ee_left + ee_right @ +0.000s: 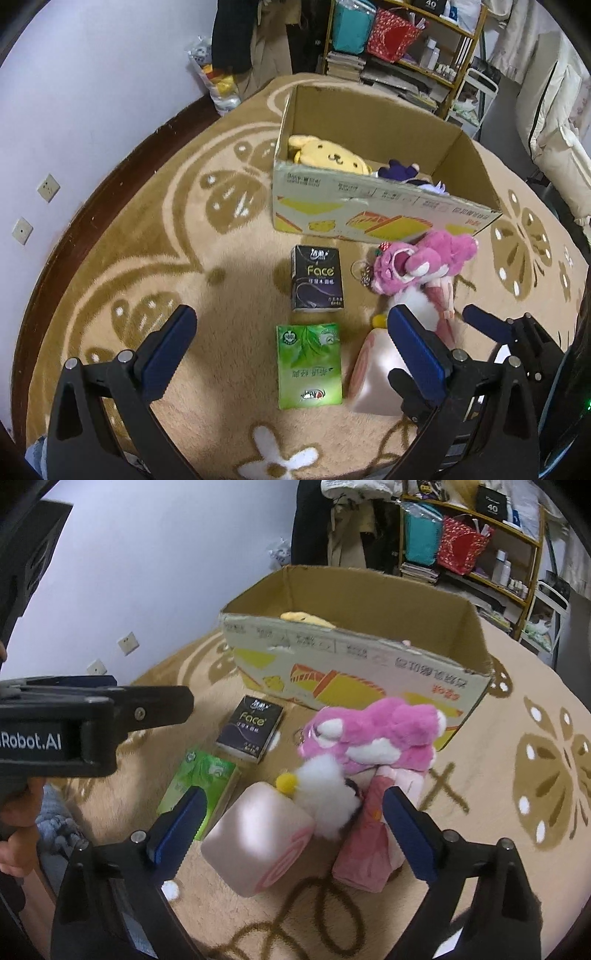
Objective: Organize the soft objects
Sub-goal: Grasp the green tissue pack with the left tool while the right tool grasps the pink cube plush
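Right gripper [291, 827]: jaws spread wide, nothing pinched; the pink roll-shaped cushion [258, 838] lies between and just below the blue pads, its long axis running diagonally from the spiral end face up toward the left pad. Judgement: this is the nearest soft item and the right hand is the nearer one. Crowding its far end: a white fluffy toy [327, 794] with a yellow pompom, touching the cushion, and a pink folded cloth item [369, 834] under the right pad; a closing grip risks snagging the fluff. Behind these a pink plush bear [373, 734] leans by the cardboard box [351, 657]. Left gripper [291, 339]: jaws also spread, empty, hovering over the green tissue pack [308, 365]; dark tissue pack [317, 278] beyond. Yellow plush [325, 153] and purple plush [400, 170] already sit in the box. All rest on the patterned carpet [207, 258].
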The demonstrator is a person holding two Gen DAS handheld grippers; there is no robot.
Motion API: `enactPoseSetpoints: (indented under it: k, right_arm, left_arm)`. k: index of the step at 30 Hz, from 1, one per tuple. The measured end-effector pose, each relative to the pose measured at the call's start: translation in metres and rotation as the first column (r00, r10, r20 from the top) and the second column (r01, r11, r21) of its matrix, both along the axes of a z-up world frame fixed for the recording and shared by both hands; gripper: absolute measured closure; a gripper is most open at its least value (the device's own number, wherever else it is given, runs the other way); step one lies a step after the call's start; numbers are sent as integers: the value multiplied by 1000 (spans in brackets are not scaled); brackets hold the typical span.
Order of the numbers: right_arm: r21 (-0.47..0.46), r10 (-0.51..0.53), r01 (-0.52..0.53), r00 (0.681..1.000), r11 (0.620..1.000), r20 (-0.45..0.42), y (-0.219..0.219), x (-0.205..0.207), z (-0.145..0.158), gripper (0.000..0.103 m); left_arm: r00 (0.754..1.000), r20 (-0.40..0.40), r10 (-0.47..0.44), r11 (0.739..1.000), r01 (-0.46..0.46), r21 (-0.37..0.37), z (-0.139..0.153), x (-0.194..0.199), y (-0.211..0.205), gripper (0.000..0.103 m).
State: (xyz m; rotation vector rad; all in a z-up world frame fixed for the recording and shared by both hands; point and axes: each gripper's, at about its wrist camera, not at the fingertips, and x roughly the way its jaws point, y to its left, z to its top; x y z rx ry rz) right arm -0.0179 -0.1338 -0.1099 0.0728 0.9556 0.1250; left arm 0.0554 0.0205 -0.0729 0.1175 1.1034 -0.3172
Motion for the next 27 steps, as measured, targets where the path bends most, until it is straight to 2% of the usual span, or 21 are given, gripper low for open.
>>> enactPoseSetpoints:
  k: [10,19,27]
  right_arm:
    - [17,4,-3,998,1000,-65,7,6,-20,9]
    - [94,-9,22,991,995,-136,6,13,-36,9]
    - [61,-3,12,989,998,-151,14,18,-45,9]
  left_arm:
    - [995,-103,17,999,-12,53,-28,8,1,1]
    - [985,-171,11,994,9,113,-50,12,-5,1]
    - [979,-204,17,994,5,108,-64,16,-8,1]
